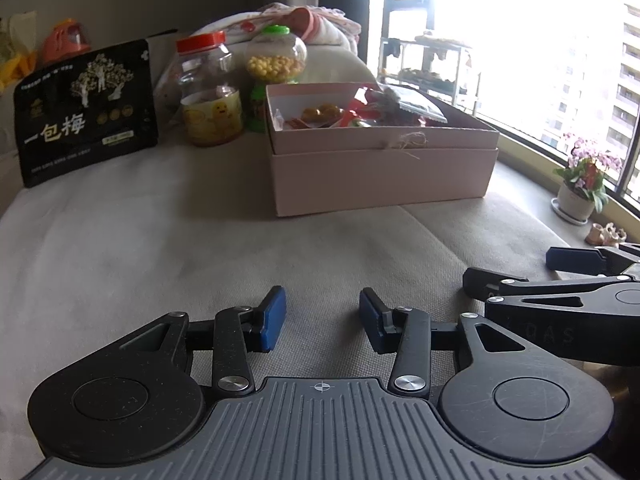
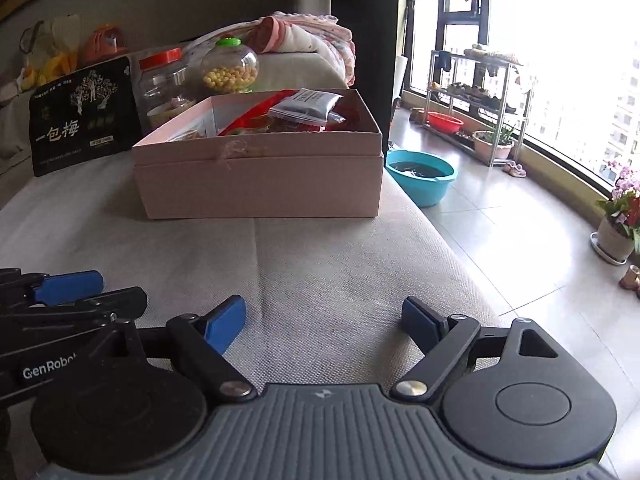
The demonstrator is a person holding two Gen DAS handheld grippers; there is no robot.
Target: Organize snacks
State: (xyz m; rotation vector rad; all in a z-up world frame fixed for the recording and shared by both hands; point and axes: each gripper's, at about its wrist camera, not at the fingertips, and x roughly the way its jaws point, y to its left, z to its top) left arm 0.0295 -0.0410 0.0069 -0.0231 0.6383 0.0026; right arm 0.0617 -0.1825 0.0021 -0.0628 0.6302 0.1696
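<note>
A pink cardboard box point(image 1: 380, 176) point(image 2: 260, 184) stands on the beige cushioned surface, filled with snack packets, among them a clear grey pouch point(image 2: 306, 106) on top. Left of it stand a black plum bag point(image 1: 86, 112) point(image 2: 82, 116), a red-lidded jar point(image 1: 208, 92) point(image 2: 164, 84) and a green-capped candy globe point(image 1: 276, 60) point(image 2: 230, 66). My left gripper point(image 1: 322, 320) hovers low over bare cushion in front of the box, open with nothing between its blue pads. My right gripper point(image 2: 324, 324) sits beside it on the right, wider open and empty; it also shows as the right gripper point(image 1: 560, 276).
The cushion's right edge drops to a tiled floor with a blue basin point(image 2: 420, 176), a red basin point(image 2: 444, 122), a metal rack point(image 2: 476, 80) and a potted flower point(image 1: 580, 188) by the window. Folded blankets point(image 2: 304, 40) lie behind the box.
</note>
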